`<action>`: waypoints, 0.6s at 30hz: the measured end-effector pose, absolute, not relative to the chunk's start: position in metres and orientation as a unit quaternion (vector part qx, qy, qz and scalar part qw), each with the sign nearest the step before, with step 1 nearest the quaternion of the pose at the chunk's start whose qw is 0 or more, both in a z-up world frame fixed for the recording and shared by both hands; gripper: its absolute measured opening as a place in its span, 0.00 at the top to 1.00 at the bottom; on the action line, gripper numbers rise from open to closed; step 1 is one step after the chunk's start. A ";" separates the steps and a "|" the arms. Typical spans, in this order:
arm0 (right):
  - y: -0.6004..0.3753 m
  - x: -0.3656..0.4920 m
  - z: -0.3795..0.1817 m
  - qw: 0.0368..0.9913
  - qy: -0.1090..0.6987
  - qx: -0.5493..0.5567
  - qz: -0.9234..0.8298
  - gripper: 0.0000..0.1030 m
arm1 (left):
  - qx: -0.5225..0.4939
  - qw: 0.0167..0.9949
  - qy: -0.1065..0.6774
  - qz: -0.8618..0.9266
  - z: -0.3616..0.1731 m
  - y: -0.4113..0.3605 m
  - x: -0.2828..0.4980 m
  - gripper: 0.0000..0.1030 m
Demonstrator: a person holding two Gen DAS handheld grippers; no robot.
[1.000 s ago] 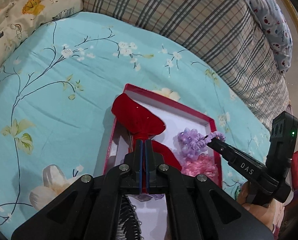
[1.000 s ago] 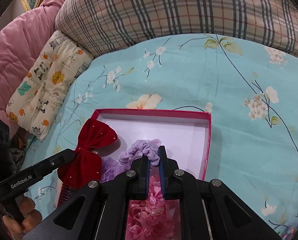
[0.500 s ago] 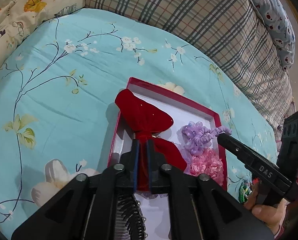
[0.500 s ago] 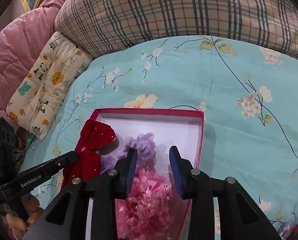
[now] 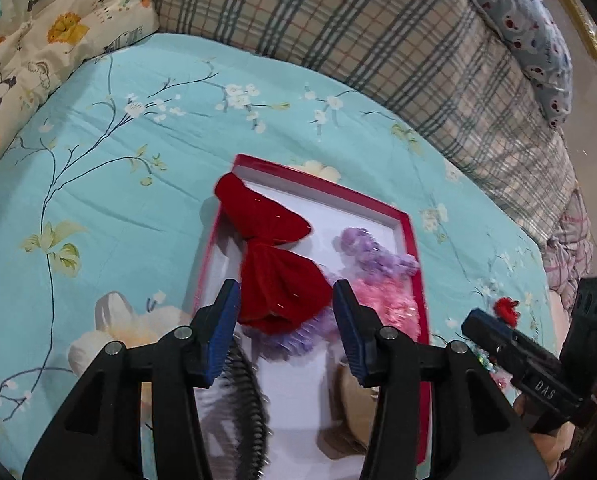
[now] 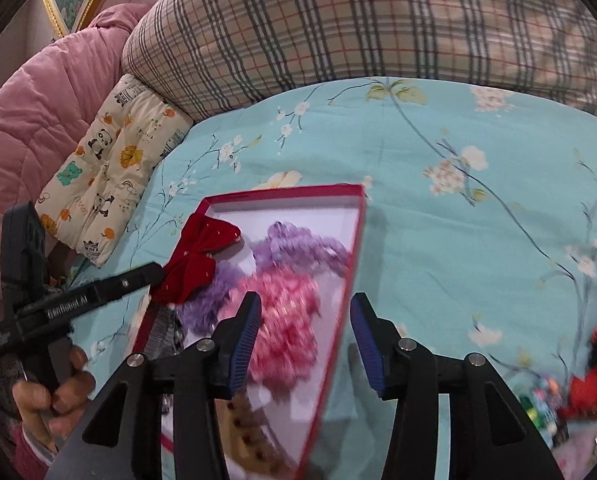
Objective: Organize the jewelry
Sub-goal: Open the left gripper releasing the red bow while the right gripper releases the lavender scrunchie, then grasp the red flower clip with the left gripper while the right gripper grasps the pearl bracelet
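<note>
The shallow red cardboard box with a white inside (image 5: 412,240) sits mid-frame on the blue flowery bed sheet (image 5: 138,152); in it lie 1 red velvet bow (image 5: 274,264), 1 lilac curly scrunchie (image 5: 374,256), 1 pink frilly scrunchie (image 6: 290,320), a 2nd purple frilly one (image 6: 206,300), 1 black comb (image 5: 246,400) & 1 tan clip (image 6: 250,440) at the bottom; all look soft & light, the bow squashy, so pinch it at its thin middle knot. The left gripper (image 5: 286,320) has just been opening, now half wide, bow lying loose below, nothing held; the right gripper (image 6: 306,336) has just been opening too, half wide & empty over the pink one. More red bits (image 6: 594,360) wait at far right.
</note>
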State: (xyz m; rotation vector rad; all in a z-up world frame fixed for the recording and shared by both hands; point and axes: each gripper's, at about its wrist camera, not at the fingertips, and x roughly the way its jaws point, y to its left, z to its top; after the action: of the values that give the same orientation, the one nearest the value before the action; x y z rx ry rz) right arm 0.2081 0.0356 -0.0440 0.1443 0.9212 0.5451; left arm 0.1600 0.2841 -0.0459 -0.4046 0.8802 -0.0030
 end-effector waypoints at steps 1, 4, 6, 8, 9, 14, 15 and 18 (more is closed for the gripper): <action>0.030 0.203 -0.043 0.858 0.439 0.068 0.257 0.51 | -0.194 0.885 0.422 -0.006 -0.044 0.280 0.158 0.56; 0.009 0.188 -0.042 0.862 0.437 0.070 0.245 0.50 | -0.189 0.887 0.422 -0.021 -0.039 0.266 0.152 0.56; -0.006 0.180 -0.041 0.865 0.437 0.071 0.235 0.50 | -0.186 0.888 0.420 -0.031 -0.036 0.256 0.148 0.56; -0.023 0.173 -0.040 0.868 0.440 0.074 0.219 0.50 | -0.184 0.888 0.420 -0.042 -0.033 0.245 0.145 0.56; -0.034 0.169 -0.040 0.868 0.442 0.078 0.211 0.50 | -0.181 0.888 0.419 -0.048 -0.031 0.239 0.144 0.56; -0.072 0.151 -0.037 0.876 0.438 0.083 0.183 0.50 | -0.172 0.890 0.418 -0.066 -0.023 0.215 0.136 0.49; -0.081 0.147 -0.036 0.879 0.436 0.082 0.174 0.50 | -0.170 0.889 0.420 -0.069 -0.022 0.210 0.136 0.49; -0.104 0.139 -0.035 0.883 0.434 0.086 0.154 0.50 | -0.163 0.888 0.421 -0.082 -0.019 0.194 0.133 0.49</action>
State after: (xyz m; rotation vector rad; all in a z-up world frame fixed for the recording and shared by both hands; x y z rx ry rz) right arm 0.1391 -0.1036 -0.0349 0.1797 0.9043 0.3201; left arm 0.1327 0.1938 -0.0195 -0.3381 0.8756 -0.1714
